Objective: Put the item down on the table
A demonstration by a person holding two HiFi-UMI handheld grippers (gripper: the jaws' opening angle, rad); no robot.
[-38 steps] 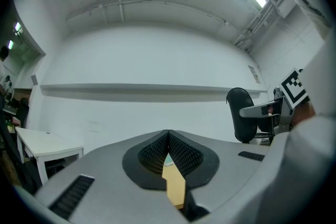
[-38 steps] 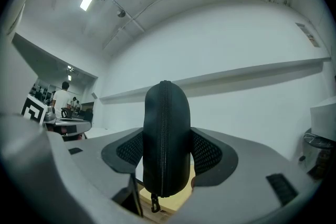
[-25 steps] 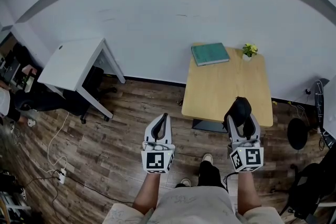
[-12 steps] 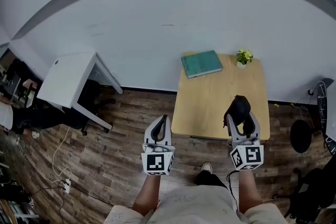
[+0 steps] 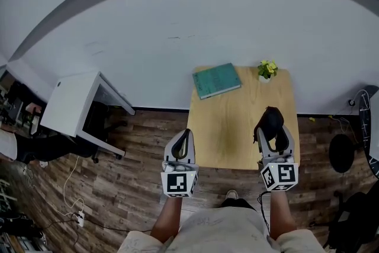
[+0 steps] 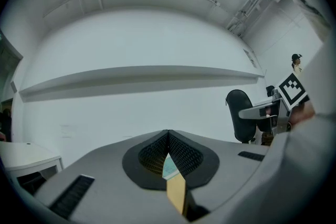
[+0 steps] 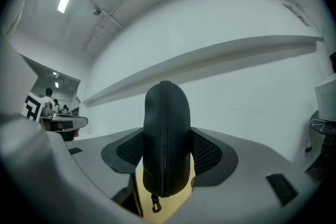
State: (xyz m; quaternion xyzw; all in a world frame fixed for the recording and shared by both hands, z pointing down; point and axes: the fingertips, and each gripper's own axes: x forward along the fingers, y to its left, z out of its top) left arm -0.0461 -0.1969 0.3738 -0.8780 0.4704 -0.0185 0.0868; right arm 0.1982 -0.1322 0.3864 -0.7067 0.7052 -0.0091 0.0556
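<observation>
The item is a black zippered case (image 5: 269,120), standing on edge between the pads of my right gripper (image 5: 271,134), which is shut on it. In the right gripper view the case (image 7: 166,128) fills the gap of the gripper (image 7: 166,153), zip facing the camera and its pull hanging down. The case hangs over the near right part of the wooden table (image 5: 234,133). My left gripper (image 5: 185,134) is shut and holds nothing, level with the table's near left corner. In the left gripper view its jaws (image 6: 168,136) meet at the tips.
A teal book (image 5: 217,80) lies at the table's far left and a small potted plant (image 5: 267,70) at its far right, both by the white wall. A white desk (image 5: 71,105) stands to the left, a black chair (image 5: 341,153) to the right, cables (image 5: 71,210) on the floor.
Both grippers have come forward together toward the table. The case, earlier at the table's near edge, now hangs over its top. The grip on the case is unchanged.
</observation>
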